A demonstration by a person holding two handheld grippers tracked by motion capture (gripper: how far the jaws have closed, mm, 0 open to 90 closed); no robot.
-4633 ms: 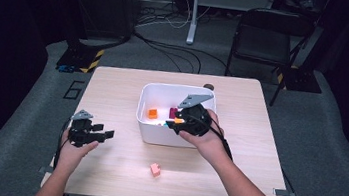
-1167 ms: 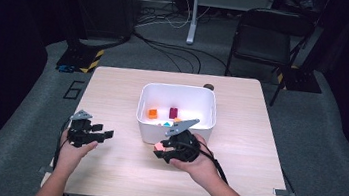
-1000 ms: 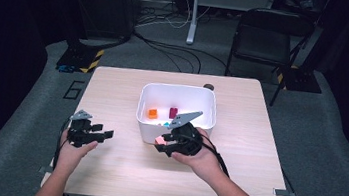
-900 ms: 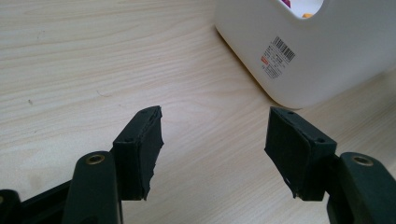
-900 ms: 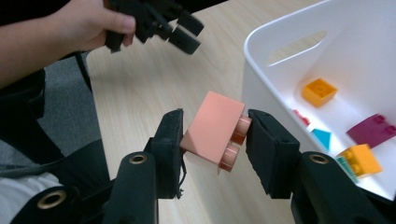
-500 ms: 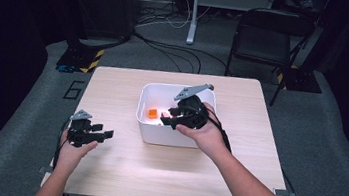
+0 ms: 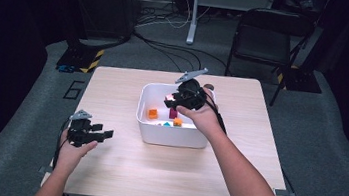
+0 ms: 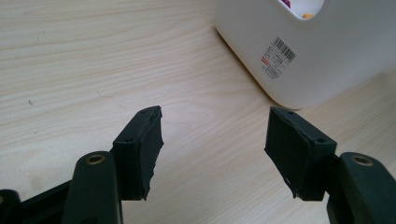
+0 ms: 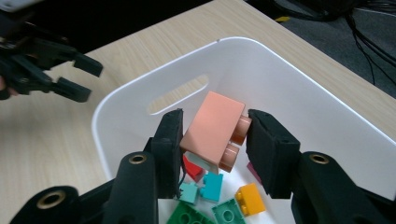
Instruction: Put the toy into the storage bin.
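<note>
A salmon-pink brick hangs tilted between the pads of my right gripper, which is shut on it. In the high view the right gripper hovers over the white bin in the middle of the table. Inside the bin lie several small bricks: a red one, a teal one, a green one and an orange one. My left gripper rests low over the table's left side, its jaws open with nothing between them.
The wooden table is bare around the bin. The bin's labelled wall stands just ahead and to the right of the left gripper's jaws. A black folding chair and floor cables lie beyond the far edge.
My right gripper has carried the pink brick from the table in front of the bin up and over the bin's inside. The left gripper has stayed where it was.
</note>
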